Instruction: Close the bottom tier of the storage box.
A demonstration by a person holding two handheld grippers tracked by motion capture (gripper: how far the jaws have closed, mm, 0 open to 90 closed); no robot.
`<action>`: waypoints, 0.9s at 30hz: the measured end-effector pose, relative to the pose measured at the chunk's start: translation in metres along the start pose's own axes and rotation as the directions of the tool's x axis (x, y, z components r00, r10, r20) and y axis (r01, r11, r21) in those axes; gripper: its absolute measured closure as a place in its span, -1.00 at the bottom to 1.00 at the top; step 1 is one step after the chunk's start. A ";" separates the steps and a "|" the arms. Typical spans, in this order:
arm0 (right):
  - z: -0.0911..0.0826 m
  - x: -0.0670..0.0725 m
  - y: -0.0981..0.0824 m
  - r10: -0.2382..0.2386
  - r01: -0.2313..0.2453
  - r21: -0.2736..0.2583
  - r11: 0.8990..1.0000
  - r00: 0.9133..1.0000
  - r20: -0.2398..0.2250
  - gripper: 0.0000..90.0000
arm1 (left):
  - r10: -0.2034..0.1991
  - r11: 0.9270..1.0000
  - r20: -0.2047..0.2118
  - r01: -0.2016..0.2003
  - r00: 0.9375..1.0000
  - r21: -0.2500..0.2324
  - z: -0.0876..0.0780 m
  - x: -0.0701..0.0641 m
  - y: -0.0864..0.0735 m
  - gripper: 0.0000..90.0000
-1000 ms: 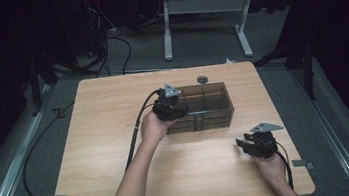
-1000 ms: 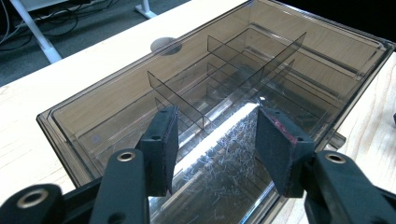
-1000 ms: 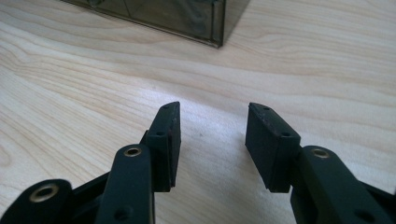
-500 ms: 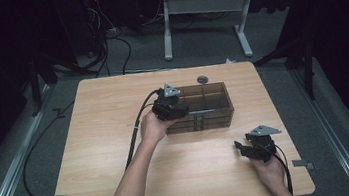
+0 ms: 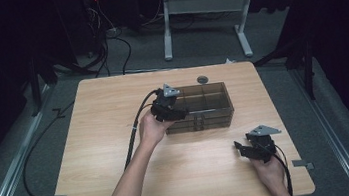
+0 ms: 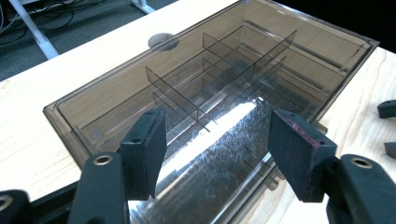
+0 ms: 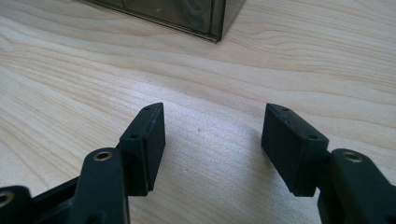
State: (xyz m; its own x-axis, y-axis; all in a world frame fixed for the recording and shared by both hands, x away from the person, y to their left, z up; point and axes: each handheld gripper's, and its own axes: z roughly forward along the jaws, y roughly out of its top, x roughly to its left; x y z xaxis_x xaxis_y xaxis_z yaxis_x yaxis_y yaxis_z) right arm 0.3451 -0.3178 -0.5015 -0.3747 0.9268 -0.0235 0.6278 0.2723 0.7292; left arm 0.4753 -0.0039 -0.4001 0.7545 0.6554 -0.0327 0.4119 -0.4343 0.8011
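Note:
A smoky see-through box [image 5: 204, 105] with inner dividers stands on the wooden table [image 5: 106, 136], right of centre toward the back. My left gripper [image 5: 174, 112] hovers at the box's left end. In the left gripper view its jaws have just been opening and stand apart over the box's glossy lid [image 6: 224, 70], with no pad pressing on it. My right gripper [image 5: 245, 148] rests low near the front right of the table. Its jaws have also just been opening, and between its fingertips [image 7: 212, 144] is only bare wood. The box's corner [image 7: 187, 14] lies ahead of it.
A small grey round disc [image 5: 202, 79] sits in the tabletop just behind the box. Cables trail from both grippers, the left one looping off the table's left side. Beyond the far edge are a white desk frame [image 5: 202, 9] and floor cables.
The right gripper's jaws look spread a little wider than before. Both hands and the box stay where they were.

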 end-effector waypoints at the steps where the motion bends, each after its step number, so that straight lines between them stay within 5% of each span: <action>1: 0.000 0.000 0.000 0.002 -0.002 0.001 1.000 1.000 -0.001 -0.13 | -0.001 1.000 0.002 0.001 1.000 -0.001 -0.002 0.000 0.000 -0.15; 16: 0.000 0.000 0.000 0.002 -0.002 0.003 1.000 1.000 -0.002 -0.16 | -0.026 1.000 -0.029 0.026 0.999 -0.001 -0.026 0.005 -0.018 -0.20; 27: 0.000 0.000 0.000 0.004 -0.004 0.002 1.000 1.000 -0.005 -0.16 | -0.049 0.998 -0.052 0.051 0.997 0.043 -0.039 0.010 -0.029 -0.21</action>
State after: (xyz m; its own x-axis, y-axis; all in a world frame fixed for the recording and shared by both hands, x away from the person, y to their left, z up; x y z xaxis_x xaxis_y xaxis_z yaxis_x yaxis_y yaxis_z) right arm 0.3450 -0.3177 -0.5015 -0.3754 0.9267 -0.0174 0.6309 0.2693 0.7276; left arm 0.4513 0.0393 -0.4007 0.7062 0.7069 -0.0407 0.4713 -0.4264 0.7720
